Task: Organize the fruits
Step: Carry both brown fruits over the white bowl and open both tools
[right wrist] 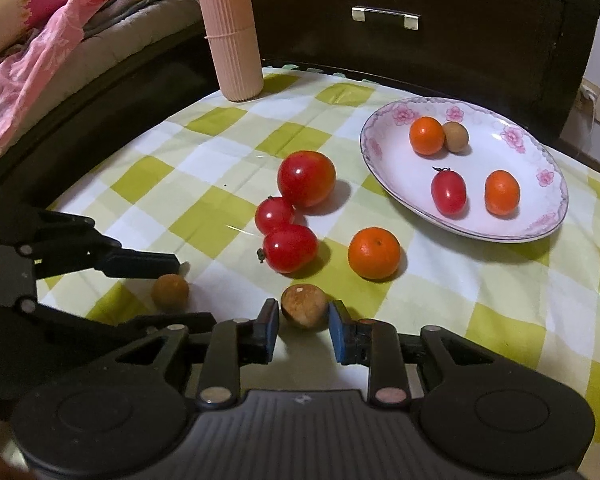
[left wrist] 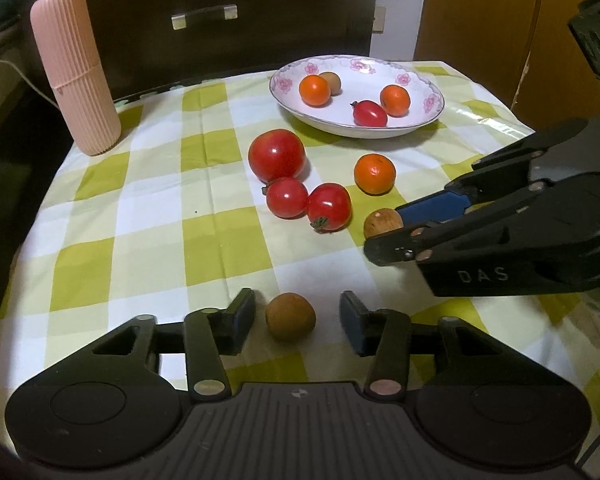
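**Fruit half sorted, two brown ones framed**

Four fruits lay in the flowered plate [right wrist: 548,200]; three tomatoes [right wrist: 306,178], an orange [right wrist: 374,253] and two brown fruits remained on the checked tabletop [left wrist: 160,220]. The left hand-held gripper [left wrist: 298,322] stood open around one brown fruit [left wrist: 291,317], pads apart from it. The right hand-held gripper [right wrist: 304,320] pinched the other brown fruit [right wrist: 304,306]. A pink ribbed case [right wrist: 230,32] and dark drawer stood behind.

Left gripper [left wrist: 298,316] jaws apart around brown fruit [left wrist: 290,317], tomatoes [left wrist: 296,180] beyond, plate [left wrist: 416,122] behind
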Demonstrator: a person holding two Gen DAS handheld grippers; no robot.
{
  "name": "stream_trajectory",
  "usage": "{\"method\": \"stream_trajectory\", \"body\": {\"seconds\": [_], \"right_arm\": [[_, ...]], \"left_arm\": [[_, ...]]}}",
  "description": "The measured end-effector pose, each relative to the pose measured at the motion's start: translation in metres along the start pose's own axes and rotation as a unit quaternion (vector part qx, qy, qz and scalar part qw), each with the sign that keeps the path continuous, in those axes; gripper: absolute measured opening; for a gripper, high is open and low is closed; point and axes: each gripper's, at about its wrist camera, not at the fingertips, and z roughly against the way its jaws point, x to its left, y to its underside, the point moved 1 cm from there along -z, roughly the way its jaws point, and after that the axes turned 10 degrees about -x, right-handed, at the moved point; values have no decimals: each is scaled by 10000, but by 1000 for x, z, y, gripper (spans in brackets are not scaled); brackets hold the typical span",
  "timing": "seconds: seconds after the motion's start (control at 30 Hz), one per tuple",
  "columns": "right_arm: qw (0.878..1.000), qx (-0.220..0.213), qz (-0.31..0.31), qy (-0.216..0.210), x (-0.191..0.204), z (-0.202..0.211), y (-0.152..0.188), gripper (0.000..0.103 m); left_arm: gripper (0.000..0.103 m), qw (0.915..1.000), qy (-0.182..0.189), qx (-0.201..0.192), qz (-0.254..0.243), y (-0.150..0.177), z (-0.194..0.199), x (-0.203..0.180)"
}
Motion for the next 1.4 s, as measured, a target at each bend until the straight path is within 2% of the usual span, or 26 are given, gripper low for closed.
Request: {"method": "stream_trajectory", "body": {"seconds": [0.07,0.17,0.27,0.37,0.43,0.63,1.07,1.3,1.4], "right_arm": [[10000,-29,-24,-28,0,-1,-1,28],[10000,-26,-72,-60,-1,-3,-1,28],[10000,-50,-41,-50,-1,-5,-1,28],[10000,-77,-46,29,-3,-5,-1,28],[10000,-61,-24,74,-2,-5,-1,28],[9998,3,71,179,2,-3,-1,26],[9995,-185,-108,213,-4,11,-6,25],[9988,-277,-254,311,-15,18,-8,25],[9981,-398,-310,354,-19,23,-14,25]], "left_arm": [[66,10000,-3,-25,3,1,0,0],[77,9999,105,18,-24,1,-1,-3],[77,9999,2,19,-122,2,-1,-8],[70,10000,41,58,-36,0,-1,-5],[58,10000,37,77,-11,-1,1,-5],[35,9998,35,189,108,-6,1,-2],[33,9995,123,238,180,-13,-2,-8],[33,9995,131,88,282,-26,-2,-10],[33,9993,108,-93,352,-39,-2,-11]]}}
